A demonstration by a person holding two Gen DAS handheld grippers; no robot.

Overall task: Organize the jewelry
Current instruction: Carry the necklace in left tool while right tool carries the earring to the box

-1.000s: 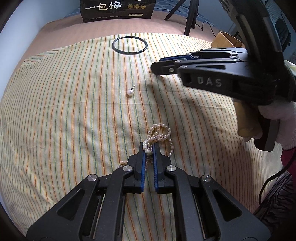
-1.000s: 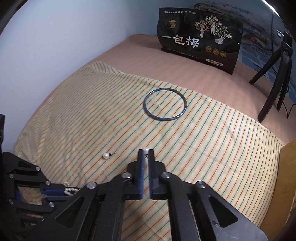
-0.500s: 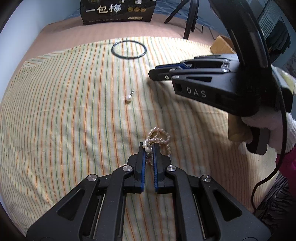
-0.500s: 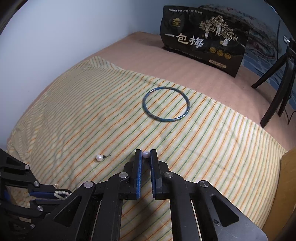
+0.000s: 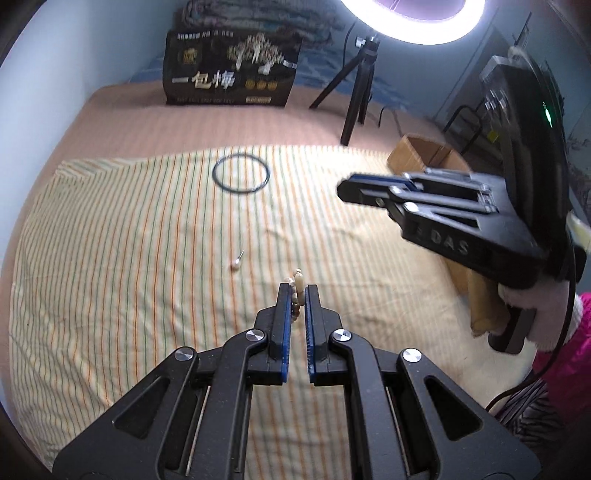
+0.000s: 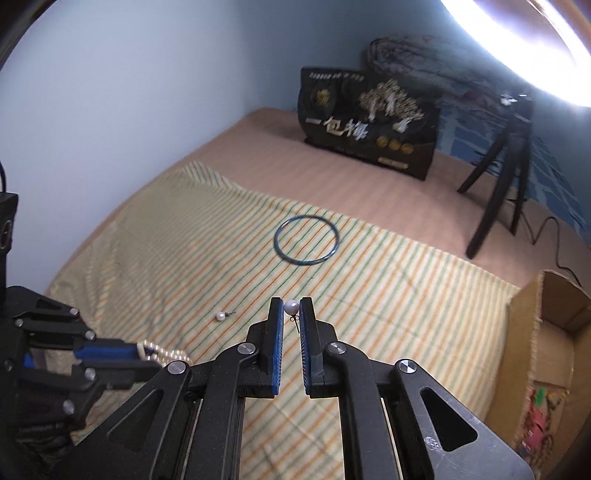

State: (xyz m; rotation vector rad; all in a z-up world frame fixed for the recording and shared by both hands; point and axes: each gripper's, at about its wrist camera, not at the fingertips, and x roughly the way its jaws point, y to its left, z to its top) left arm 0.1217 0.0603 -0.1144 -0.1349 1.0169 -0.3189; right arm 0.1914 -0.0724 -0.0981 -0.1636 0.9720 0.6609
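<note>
My left gripper is shut on a pearl bracelet, lifted off the striped cloth; the same bracelet hangs from its tips in the right wrist view. My right gripper is shut on a pearl stud earring, also raised above the cloth, and appears at the right in the left wrist view. A second pearl earring lies on the cloth between the two grippers. A dark blue bangle lies flat farther back.
A black printed bag stands at the far end of the bed. A black tripod is to its right. An open cardboard box sits at the cloth's right edge. A ring light glows overhead.
Both grippers rose from the cloth, the left lifting the pearl bracelet clear, the right carrying the pearl earring up. Both views now tilt higher toward the back wall.
</note>
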